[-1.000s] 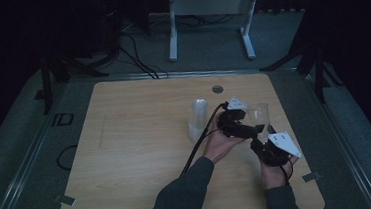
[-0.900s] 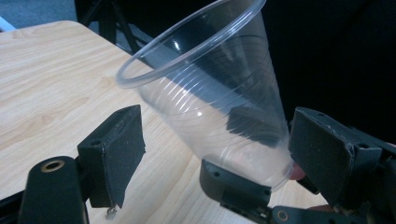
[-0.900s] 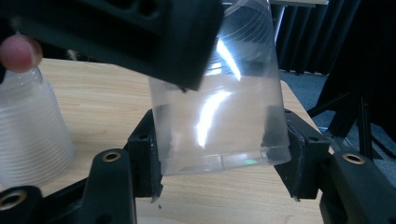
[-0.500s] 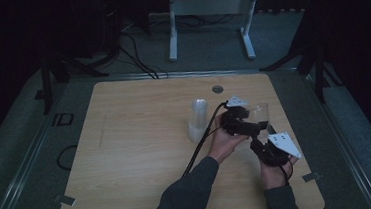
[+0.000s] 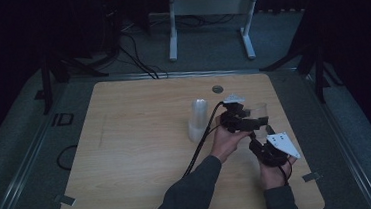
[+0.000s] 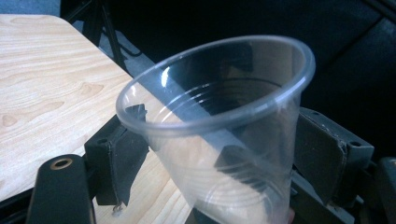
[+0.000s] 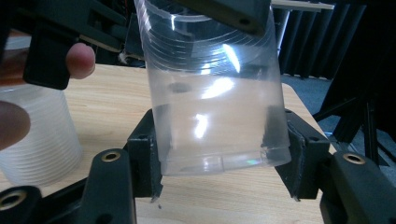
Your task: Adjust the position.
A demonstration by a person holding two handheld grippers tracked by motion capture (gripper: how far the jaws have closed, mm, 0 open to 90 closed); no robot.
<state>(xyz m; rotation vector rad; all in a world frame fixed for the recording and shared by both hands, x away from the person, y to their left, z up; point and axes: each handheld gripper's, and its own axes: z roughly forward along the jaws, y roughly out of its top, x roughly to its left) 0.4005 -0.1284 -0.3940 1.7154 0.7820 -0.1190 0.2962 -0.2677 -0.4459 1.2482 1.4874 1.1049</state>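
Where the right gripper's (image 7: 224,154) two black jaws close in from either side, they clamp the base of a clear plastic cup (image 7: 212,88), their pads flat against its lower wall, so that the cup stands upright just above the wooden table (image 7: 116,93). The left gripper (image 6: 219,144) comes at the same cup (image 6: 219,126) higher up: its jaws have just been closing with the cup's rim and upper wall between them, one pad dark behind the plastic on the left and the other close beside it on the right, but I cannot tell whether they press on it yet. In the high view the cup (image 5: 260,109) sits near the table's right edge, about midway between the far and near edges, with the left gripper (image 5: 247,122) reaching across to it and the right gripper (image 5: 261,141) just nearer the person. A stack of clear plastic cups (image 5: 198,119) stands upside down on the table (image 5: 127,154) a little to the left, and a small dark round disc (image 5: 217,89) lies near the far edge.
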